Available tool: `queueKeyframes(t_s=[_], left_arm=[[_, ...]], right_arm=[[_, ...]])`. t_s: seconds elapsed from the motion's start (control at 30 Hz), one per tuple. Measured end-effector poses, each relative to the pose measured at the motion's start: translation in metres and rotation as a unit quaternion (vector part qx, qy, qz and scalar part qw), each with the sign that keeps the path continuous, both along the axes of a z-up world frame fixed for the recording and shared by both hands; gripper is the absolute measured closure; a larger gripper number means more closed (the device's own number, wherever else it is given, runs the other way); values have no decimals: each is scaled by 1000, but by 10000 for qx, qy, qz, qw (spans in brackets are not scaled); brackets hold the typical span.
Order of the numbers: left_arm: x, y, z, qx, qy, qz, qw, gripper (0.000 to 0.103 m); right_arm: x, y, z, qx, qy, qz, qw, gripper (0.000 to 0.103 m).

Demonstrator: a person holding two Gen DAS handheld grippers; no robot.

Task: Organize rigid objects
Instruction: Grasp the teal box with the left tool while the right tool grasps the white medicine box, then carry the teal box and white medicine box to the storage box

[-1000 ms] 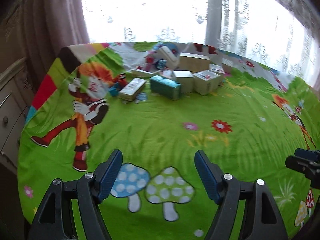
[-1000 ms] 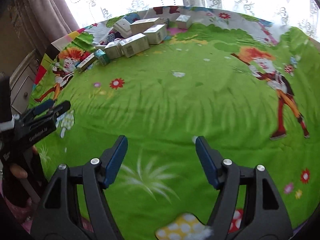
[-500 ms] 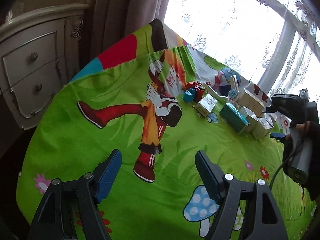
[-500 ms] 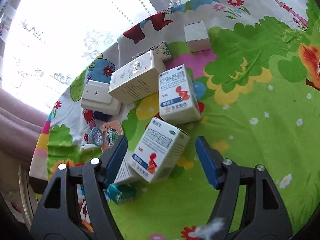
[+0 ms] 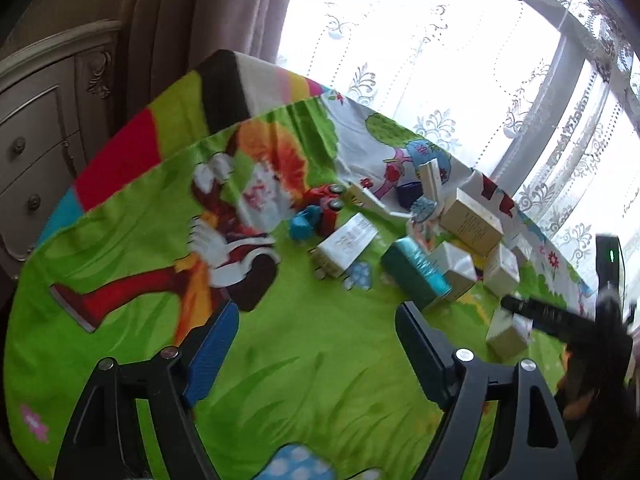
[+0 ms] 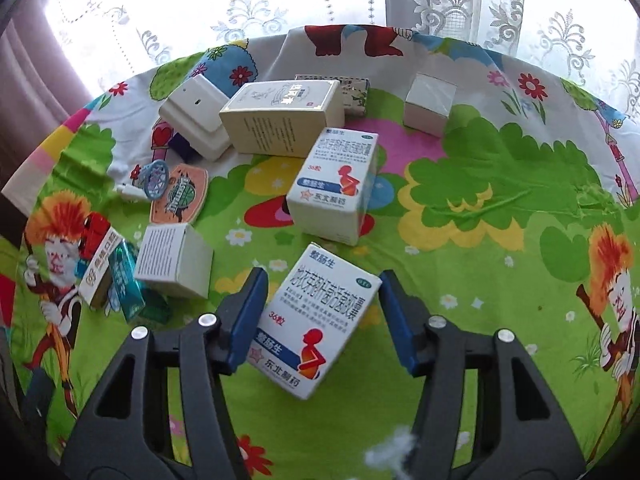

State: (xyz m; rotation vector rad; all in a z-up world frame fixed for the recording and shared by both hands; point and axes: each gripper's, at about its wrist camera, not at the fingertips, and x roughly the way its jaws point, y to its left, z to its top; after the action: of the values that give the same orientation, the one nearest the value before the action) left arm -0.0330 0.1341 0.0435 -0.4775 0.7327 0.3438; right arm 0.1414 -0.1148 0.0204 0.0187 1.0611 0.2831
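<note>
White medicine box [image 6: 316, 322] with red figure and blue band, lying tilted on the bright cartoon tablecloth [image 6: 480, 280], framed between the blue pads of the right gripper [image 6: 320, 312]; jaws just narrowing, left pad at the box's edge, right pad still a gap away. A matching box [image 6: 334, 186] just beyond, the other cartons clustered nearer the window. Left gripper [image 5: 316, 352] spread wide over bare cloth, nothing between its jaws, just widening.

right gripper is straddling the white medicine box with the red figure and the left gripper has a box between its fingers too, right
Half right. The left wrist view shows the left gripper with only green cloth between its fingers. The right gripper does straddle the medicine box, its jaws closing in.
</note>
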Motion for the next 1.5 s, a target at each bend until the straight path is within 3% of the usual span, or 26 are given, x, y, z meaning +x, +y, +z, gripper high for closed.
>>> queueKeyframes(t_s=[0.1, 0.23, 0.37, 0.43, 0.53, 0.67, 0.83, 0.9, 0.93, 0.97, 1.13, 1.23, 1.33, 1.5], left_arm=[[49, -8, 3, -235, 41, 243, 9994, 21], [106, -19, -11, -390, 531, 570, 9962, 21], [135, -38, -26, 94, 1071, 424, 9933, 21], [135, -53, -29, 626, 1264, 193, 9898, 21], [113, -54, -32, 766, 1194, 251, 9896, 21], [96, -37, -45, 446, 1212, 439, 9907, 21], [99, -42, -46, 669, 1190, 358, 9900, 25], [92, -43, -44, 711, 1134, 395, 9902, 52], [86, -44, -43, 678, 1045, 300, 9918, 60], [79, -45, -41, 572, 915, 120, 9941, 73], [29, -52, -40, 212, 381, -874, 9952, 73], [-3, -52, -38, 88, 276, -1123, 9933, 73], [-35, -58, -37, 259, 367, -1308, 9904, 73], [-63, -85, -33, 901, 721, -1606, 9802, 73]], right_arm=[[-12, -13, 0, 36, -57, 64, 10000, 42], [-24, -26, 1, 207, -143, 116, 9996, 41], [-30, -32, 0, 354, -207, 177, 9990, 41], [-32, -32, 0, 350, -263, 238, 9988, 41], [-32, -32, 0, 330, -351, 333, 9983, 39], [-27, -29, -8, 323, -134, 249, 9991, 33], [-29, -19, -18, 83, -145, 316, 9994, 32], [-34, -19, -16, -102, -204, 297, 9993, 36], [-37, -20, -14, -165, -262, 286, 9991, 41], [-41, -21, -14, -241, -244, 318, 9989, 58], [-86, -36, -12, -55, -352, 475, 9982, 59], [-125, -45, -9, 102, -440, 675, 9967, 59], [-164, -56, -7, 85, -496, 852, 9951, 59], [-203, -73, -4, 96, -394, 804, 9959, 59]])
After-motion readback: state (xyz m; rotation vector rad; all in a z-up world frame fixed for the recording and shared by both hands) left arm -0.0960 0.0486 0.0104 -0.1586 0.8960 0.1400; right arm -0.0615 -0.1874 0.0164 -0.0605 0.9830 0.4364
